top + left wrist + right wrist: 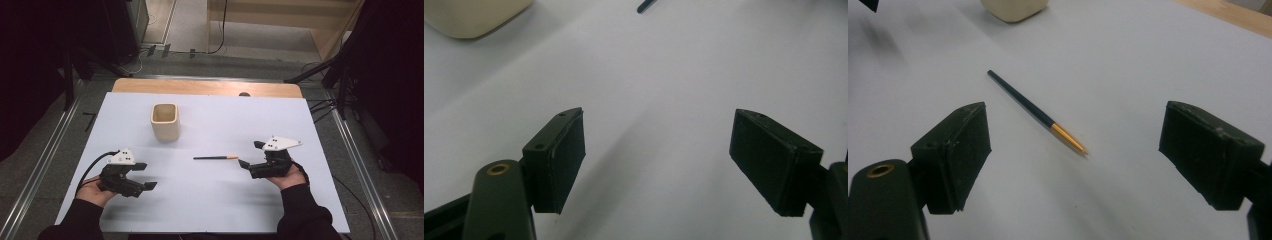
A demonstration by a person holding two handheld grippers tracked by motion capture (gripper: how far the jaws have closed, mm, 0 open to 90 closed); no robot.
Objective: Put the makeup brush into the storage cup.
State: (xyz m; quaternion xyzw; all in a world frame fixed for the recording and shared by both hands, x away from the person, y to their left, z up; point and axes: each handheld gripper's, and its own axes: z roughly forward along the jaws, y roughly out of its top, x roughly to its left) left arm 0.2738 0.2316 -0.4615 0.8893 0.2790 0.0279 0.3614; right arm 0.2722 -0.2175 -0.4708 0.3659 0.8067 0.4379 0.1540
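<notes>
A thin dark pen with an orange tip point(215, 158) lies flat on the white table point(210, 200), its orange end toward my right gripper point(251, 154). That gripper is open just right of the pen; in the right gripper view the pen point(1035, 110) lies ahead between the spread jaws, untouched. A cream square cup point(164, 120) stands upright farther back on the left. My left gripper point(145, 175) is open near the front left, over bare table. In the left gripper view the cup point(471, 17) sits at the top left corner and the pen's end point(646, 5) at the top edge.
A wooden strip point(207, 87) borders the table's far edge. Metal rails point(47, 150) run along both sides on the floor, and dark stands and cables sit at the back right. A cable trails from the left gripper toward the table's left edge.
</notes>
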